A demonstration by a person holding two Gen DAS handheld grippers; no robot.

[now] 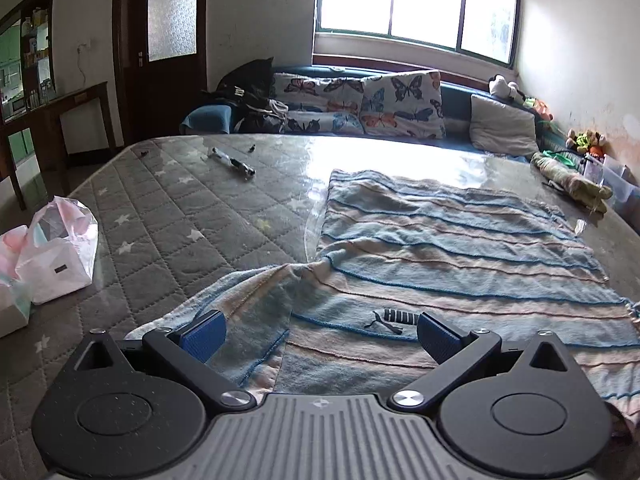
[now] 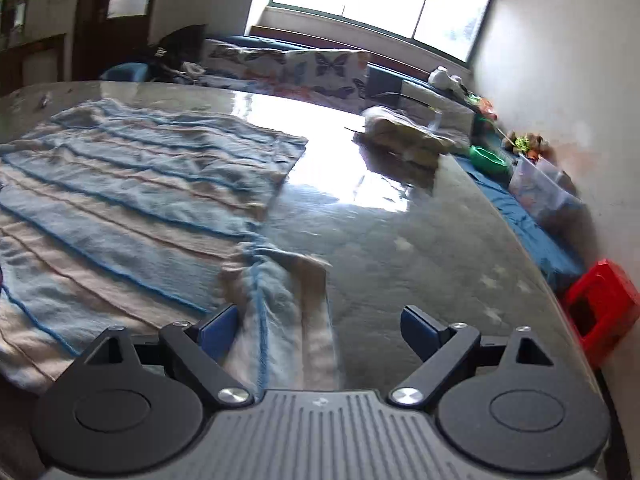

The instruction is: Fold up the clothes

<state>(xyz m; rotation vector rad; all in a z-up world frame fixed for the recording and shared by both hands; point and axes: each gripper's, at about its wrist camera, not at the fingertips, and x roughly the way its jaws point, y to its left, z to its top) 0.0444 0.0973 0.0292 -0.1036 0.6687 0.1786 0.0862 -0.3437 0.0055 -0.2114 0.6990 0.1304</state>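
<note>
The left gripper (image 1: 318, 334) stands wide, gripping nothing, over the near left corner of the striped sweater (image 1: 440, 240), which lies spread flat on the quilted table (image 1: 160, 208). Between its pads shows a small dark leaping-cat logo with blocky letters (image 1: 390, 319), too small to read. The right gripper (image 2: 320, 330) is also wide, a bunched sleeve (image 2: 280, 300) lying loose by its left pad. Beyond lie a pen (image 1: 234, 162), a paper bag (image 1: 60, 248) and butterfly cushions (image 1: 400, 104).
</note>
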